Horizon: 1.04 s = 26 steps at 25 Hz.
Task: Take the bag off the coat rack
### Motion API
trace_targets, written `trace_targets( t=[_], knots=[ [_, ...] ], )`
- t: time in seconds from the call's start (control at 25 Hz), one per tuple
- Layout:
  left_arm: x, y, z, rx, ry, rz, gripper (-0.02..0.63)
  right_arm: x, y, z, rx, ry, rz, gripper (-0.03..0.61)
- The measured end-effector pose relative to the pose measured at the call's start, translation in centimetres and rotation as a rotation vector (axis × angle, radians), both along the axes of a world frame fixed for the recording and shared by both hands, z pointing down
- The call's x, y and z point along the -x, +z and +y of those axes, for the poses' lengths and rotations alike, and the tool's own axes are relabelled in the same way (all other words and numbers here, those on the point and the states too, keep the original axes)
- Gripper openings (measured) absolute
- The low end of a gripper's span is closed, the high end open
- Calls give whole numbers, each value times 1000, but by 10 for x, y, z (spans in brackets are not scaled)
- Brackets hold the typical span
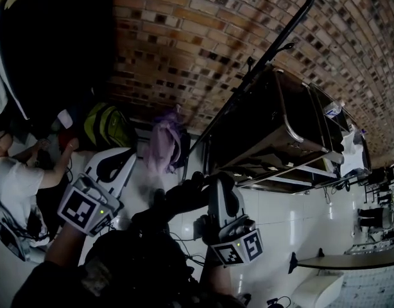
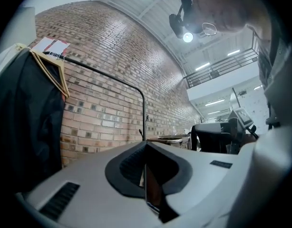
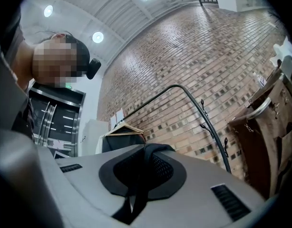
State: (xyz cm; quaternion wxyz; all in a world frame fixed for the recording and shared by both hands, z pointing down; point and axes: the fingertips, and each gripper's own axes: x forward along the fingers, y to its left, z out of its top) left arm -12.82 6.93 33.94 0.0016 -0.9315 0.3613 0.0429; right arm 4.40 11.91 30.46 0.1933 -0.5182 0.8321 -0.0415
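Note:
A black strap [image 3: 139, 194] runs between the jaws of my right gripper [image 3: 145, 167], which is shut on it. In the head view the right gripper [image 1: 217, 188] is low in the middle. The strap [image 1: 181, 197] leads left and down from it to a black bag [image 1: 139, 262] in front of my body. The black coat rack rail [image 1: 264, 59] slants up across the brick wall; the same rail [image 3: 196, 99] arches in the right gripper view. My left gripper [image 1: 119, 159] is to the left, jaws together, nothing seen between them [image 2: 146, 175].
A dark brown bag [image 1: 274, 130] with metal trim hangs on the rack's right end. A dark coat on a wooden hanger [image 2: 53, 70] hangs at the left end. A yellow-green backpack [image 1: 107, 124], a purple garment [image 1: 163, 143] and a person [image 1: 17, 185] are at left.

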Motion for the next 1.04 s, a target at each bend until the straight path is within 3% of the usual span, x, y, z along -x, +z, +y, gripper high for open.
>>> trace_targets(
  t=[0.36,1.04],
  knots=[
    [2,-1,27,7,41,17,28,13,8,28,19,16,32,35],
    [-29,-2,29,6,51,29,28,-1,25,16,69,-22,42,35]
  ],
)
